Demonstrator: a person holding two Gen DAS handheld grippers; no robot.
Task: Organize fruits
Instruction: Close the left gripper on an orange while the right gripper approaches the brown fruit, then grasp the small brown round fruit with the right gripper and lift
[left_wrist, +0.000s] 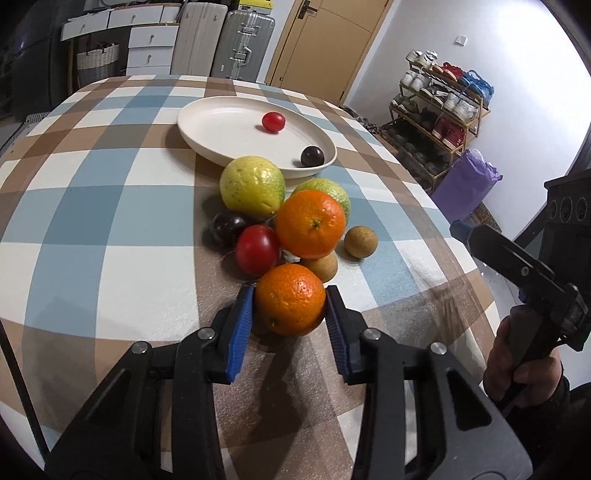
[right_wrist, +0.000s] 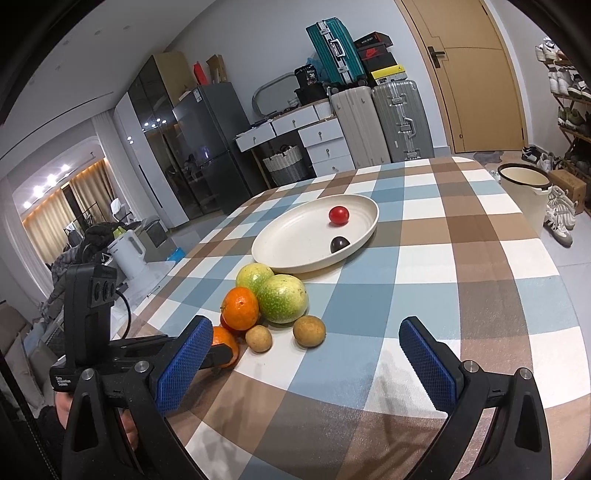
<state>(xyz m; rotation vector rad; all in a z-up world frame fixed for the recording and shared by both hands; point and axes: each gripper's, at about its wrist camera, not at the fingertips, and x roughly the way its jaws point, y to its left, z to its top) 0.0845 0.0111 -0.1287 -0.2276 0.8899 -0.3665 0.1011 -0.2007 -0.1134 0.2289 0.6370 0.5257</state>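
Checked cloth in blue, brown and white covers the counter (left_wrist: 92, 206), with a cream plate (left_wrist: 221, 122) beyond the fruit pile. At the pile's near edge the left hand-held gripper (left_wrist: 290, 312) is clamped on the nearest orange (left_wrist: 290, 299) — bright, pebbled, round. Best lifted straight up, clear of the tomato (left_wrist: 257, 250) touching it, before carrying to the plate. Apart from the pile, the right hand-held gripper (right_wrist: 301, 354) is wide and empty.

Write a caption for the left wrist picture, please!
Left gripper grips an orange near the plate.
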